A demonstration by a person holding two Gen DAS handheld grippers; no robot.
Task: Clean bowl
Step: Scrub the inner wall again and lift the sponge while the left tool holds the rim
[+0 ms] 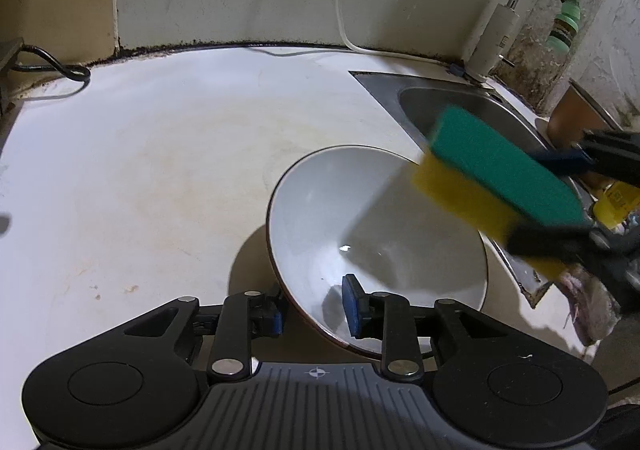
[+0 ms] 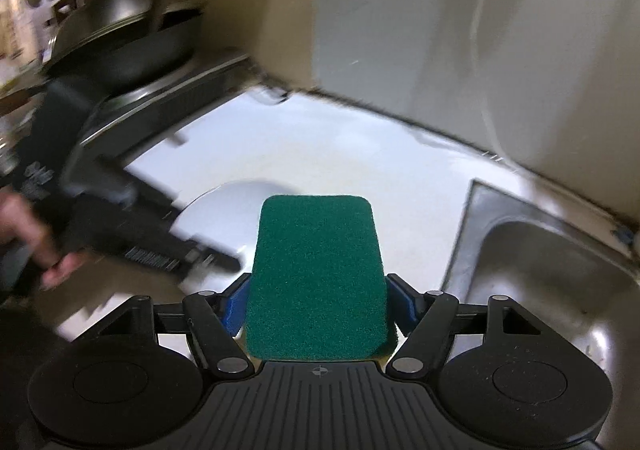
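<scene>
Bowl (image 1: 376,246) first: it sits tilted on the white bench (image 1: 160,154), close to the bench edge that meets the steel sink (image 1: 460,110), its pale inside turned up toward the left wrist camera. The left gripper (image 1: 316,308) has its fingers closed on the bowl's near rim, one blue pad inside the bowl and the other outside, so the bowl is propped and steadied. The right gripper (image 2: 318,306) clamps a sponge (image 2: 316,282) by its long sides, green scouring face up and yellow foam below. In the left wrist view the sponge (image 1: 504,178) hangs over the bowl's sink-side rim, blurred; whether it touches the bowl surface cannot be told.

As for progress, the setup looks complete: bowl held, sponge in hand, both brought together. The inside of the bowl looks plain and glossy with a small bright glint near the bottom; no suds, no running water from the tap (image 1: 532,2), and no obvious food residue are visible. I judge the wiping itself is at an early or middle stage, with rinsing over the sink probably still ahead.
</scene>
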